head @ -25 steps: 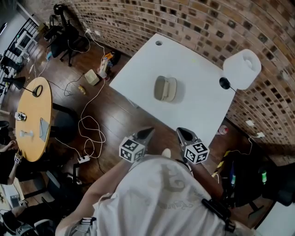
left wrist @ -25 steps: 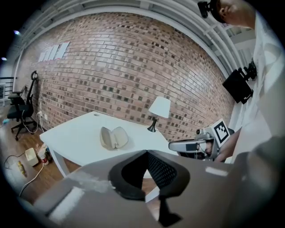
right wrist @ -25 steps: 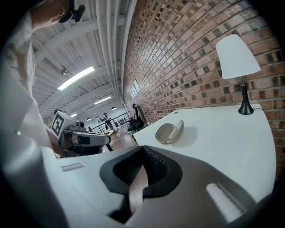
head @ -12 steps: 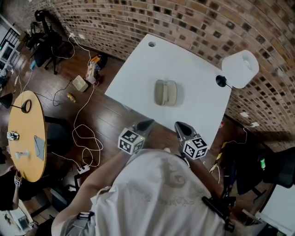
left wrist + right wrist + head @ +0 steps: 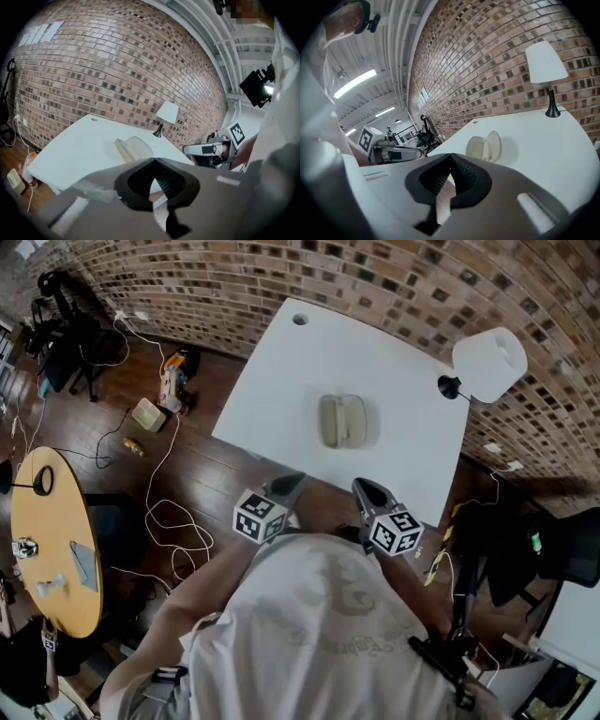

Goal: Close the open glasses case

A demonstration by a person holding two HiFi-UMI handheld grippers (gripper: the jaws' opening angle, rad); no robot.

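Observation:
The open beige glasses case [image 5: 340, 421] lies in the middle of the white table [image 5: 281, 390], both halves spread flat. Both grippers are held side by side at the table's near edge, well short of the case. My left gripper [image 5: 292, 481] is shut with nothing in it. My right gripper [image 5: 361, 486] is also shut and empty. In the left gripper view the case [image 5: 133, 147] shows beyond the closed tips of the left gripper [image 5: 153, 160]. The right gripper view has the case [image 5: 485, 147] ahead of the right gripper [image 5: 451, 155].
A white-shaded lamp [image 5: 487, 364] on a black base stands at the table's far right corner. A cable hole [image 5: 299, 320] sits at the far left corner. A brick wall runs behind the table. Cables [image 5: 178, 512] and a round wooden table [image 5: 52, 540] are on the floor at left.
Both grippers have moved forward together towards the table's near edge, still shut. The case has not moved on the table.

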